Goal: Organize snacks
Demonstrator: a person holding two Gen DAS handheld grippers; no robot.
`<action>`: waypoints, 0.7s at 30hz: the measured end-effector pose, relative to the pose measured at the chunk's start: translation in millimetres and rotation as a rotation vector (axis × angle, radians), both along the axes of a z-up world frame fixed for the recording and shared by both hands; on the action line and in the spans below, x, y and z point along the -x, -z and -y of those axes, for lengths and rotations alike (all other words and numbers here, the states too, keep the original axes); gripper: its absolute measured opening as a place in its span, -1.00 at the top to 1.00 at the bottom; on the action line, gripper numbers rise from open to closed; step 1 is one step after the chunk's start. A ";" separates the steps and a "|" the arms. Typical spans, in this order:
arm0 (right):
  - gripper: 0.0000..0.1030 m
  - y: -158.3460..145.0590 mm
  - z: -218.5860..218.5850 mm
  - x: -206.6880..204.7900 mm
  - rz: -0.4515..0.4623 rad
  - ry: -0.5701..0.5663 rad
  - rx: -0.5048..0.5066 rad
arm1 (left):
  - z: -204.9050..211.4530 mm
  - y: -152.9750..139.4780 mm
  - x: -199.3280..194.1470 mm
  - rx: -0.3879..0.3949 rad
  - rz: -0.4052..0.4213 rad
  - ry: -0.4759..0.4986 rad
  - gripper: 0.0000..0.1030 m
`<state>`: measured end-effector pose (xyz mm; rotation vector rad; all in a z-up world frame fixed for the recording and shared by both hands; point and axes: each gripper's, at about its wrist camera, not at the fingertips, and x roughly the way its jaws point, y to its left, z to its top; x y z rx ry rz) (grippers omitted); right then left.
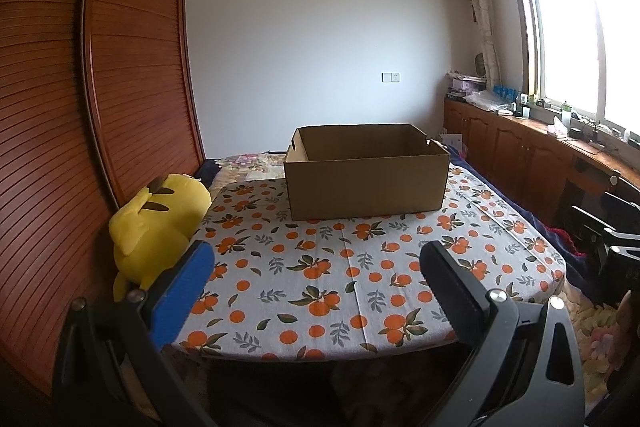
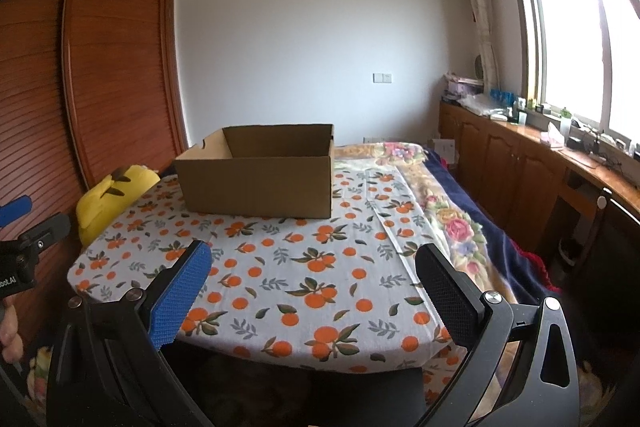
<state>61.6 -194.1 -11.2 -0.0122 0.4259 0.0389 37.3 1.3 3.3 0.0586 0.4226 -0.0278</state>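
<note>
Both grippers, left (image 1: 316,267) and right (image 2: 312,267), are hovering wide open and empty, the open brown cardboard box (image 1: 366,179) sitting ahead, nearer the left

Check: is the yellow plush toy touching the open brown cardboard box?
Apart. The left wrist view shows patterned cloth between the yellow plush toy and cardboard box.

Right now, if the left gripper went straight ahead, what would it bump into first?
Probably the cardboard box. The open left gripper points at it over the orange-print tablecloth, with nothing between, though depth is hard to judge.
</note>
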 end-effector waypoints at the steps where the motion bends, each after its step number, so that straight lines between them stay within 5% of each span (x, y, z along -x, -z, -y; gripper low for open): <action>1: -1.00 0.1 0.0 0.0 0.000 0.000 0.001 | -0.3 0.0 0.0 0.001 0.000 0.001 -1.00; 21: -1.00 -1.8 -0.9 0.5 0.006 0.000 0.003 | 1.4 0.9 3.5 -0.001 0.003 0.000 -1.00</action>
